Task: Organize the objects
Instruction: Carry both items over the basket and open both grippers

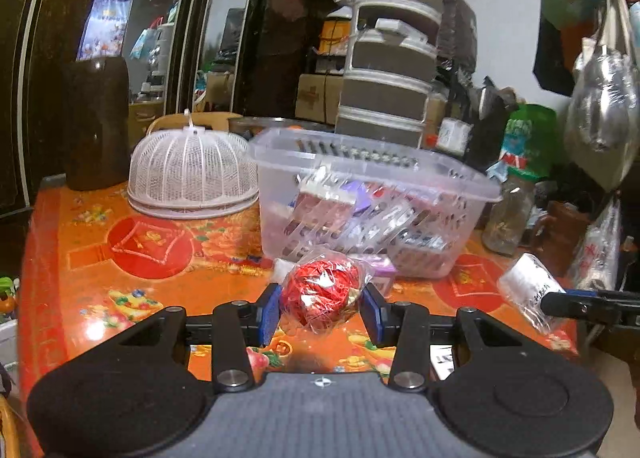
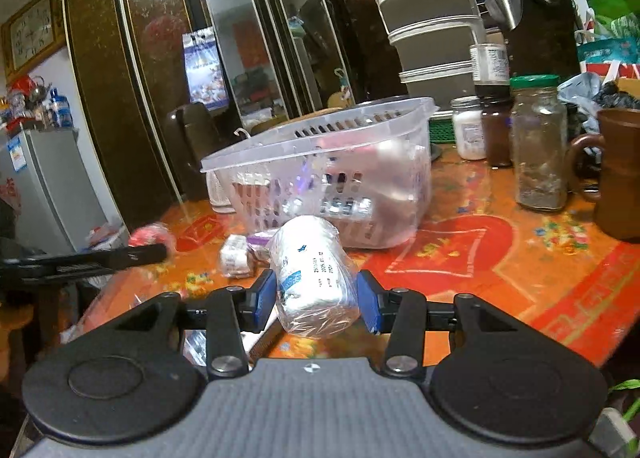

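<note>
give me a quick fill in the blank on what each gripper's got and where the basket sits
The left gripper is shut on a bagged ball of ____ string.
The right gripper is shut on a wrapped ____ roll.
The clear basket stands on the ____ table.
Beside the basket sits a white mesh ____.

Missing words: red; white; orange; dome

Bright orange tabletop (image 1: 100,258), splashed with red medallions and small multicoloured flowers. The red shredded bundle (image 1: 320,294) sits in clear wrap between blue pads on the black left tool (image 1: 322,312). Clear, slotted basket (image 1: 360,162), purple and white packets showing through. White mesh food cover (image 1: 192,170), dark brown jug (image 1: 98,122) behind. Right tool (image 2: 316,296), black with blue pads too, around a white roll (image 2: 314,270) with blue print. Green lid on the glass jar (image 2: 538,146); brown mug (image 2: 618,174).
</note>
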The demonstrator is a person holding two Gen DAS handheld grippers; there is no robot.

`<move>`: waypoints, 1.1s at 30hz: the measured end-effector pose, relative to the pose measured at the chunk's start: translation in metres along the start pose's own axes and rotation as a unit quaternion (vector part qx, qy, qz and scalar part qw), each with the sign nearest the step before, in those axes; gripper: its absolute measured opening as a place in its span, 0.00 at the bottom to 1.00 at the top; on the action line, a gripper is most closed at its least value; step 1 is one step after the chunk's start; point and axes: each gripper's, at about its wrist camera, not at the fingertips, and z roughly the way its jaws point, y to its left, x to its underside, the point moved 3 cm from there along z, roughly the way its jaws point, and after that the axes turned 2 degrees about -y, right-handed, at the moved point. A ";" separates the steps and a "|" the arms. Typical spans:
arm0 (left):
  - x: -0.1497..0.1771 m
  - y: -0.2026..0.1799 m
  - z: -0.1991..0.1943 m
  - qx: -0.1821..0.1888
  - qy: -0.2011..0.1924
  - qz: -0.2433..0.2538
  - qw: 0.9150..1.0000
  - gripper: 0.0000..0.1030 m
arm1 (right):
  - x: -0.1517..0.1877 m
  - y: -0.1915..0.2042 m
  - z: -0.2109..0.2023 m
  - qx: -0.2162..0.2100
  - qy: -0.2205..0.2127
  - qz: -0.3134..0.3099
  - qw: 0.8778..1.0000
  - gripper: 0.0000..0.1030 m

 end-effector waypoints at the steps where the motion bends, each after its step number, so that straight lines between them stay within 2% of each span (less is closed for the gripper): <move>1: -0.007 0.001 -0.007 0.001 -0.009 -0.001 1.000 0.45 | -0.006 -0.002 -0.006 0.001 -0.006 -0.002 1.000 0.46; 5: -0.059 -0.001 -0.016 0.024 -0.052 -0.019 0.998 0.45 | -0.056 -0.007 -0.014 -0.019 -0.042 -0.001 0.999 0.46; 8: -0.111 -0.015 0.008 0.043 -0.061 -0.013 0.997 0.45 | -0.109 -0.004 0.009 -0.021 -0.046 -0.020 0.999 0.46; 9: -0.129 -0.020 0.025 0.049 -0.051 -0.015 0.997 0.45 | -0.124 -0.004 0.022 -0.024 -0.041 -0.024 0.999 0.46; 11: -0.151 -0.027 0.063 0.043 -0.022 -0.014 0.999 0.45 | -0.151 -0.007 0.059 -0.001 -0.021 -0.037 0.999 0.47; 13: -0.158 -0.029 0.107 0.028 0.020 -0.019 0.999 0.45 | -0.162 -0.014 0.099 0.013 0.012 -0.034 0.999 0.46; 16: -0.145 -0.023 0.155 0.011 0.073 -0.045 0.996 0.45 | -0.160 -0.022 0.143 0.036 0.057 -0.032 0.997 0.46; 18: -0.134 -0.025 0.164 0.015 0.074 -0.028 0.997 0.47 | -0.154 -0.022 0.160 0.041 0.073 -0.041 0.996 0.47; 19: -0.131 -0.025 0.164 0.016 0.067 -0.028 0.997 0.56 | -0.152 -0.021 0.164 0.038 0.077 -0.043 0.995 0.50; 20: -0.128 -0.024 0.163 0.019 0.060 -0.034 0.997 0.65 | -0.148 -0.019 0.165 0.036 0.078 -0.046 0.995 0.58; 21: -0.126 -0.022 0.159 0.025 0.050 -0.041 0.998 0.83 | -0.149 -0.016 0.162 0.038 0.070 -0.049 0.996 0.65; 23: -0.125 -0.021 0.142 0.036 0.018 -0.044 0.998 0.85 | -0.153 -0.011 0.146 0.042 0.037 -0.064 0.996 0.93; 24: -0.123 -0.020 0.129 0.035 0.002 -0.041 0.999 0.85 | -0.153 -0.008 0.134 0.046 0.020 -0.070 0.996 0.98; 26: -0.112 -0.020 0.094 0.047 -0.032 -0.041 0.998 0.88 | -0.150 -0.007 0.108 0.052 -0.004 -0.062 0.997 1.00; 28: -0.090 -0.021 0.066 0.064 -0.051 -0.025 0.996 0.99 | -0.134 -0.007 0.083 0.026 -0.015 -0.050 0.998 1.00; 30: -0.065 -0.019 0.060 0.053 -0.038 -0.007 0.998 0.99 | -0.102 -0.005 0.058 0.017 -0.017 -0.036 0.999 1.00; 33: -0.033 -0.011 0.077 0.011 -0.004 0.027 1.000 0.99 | -0.046 0.001 0.034 0.015 -0.010 -0.004 1.000 1.00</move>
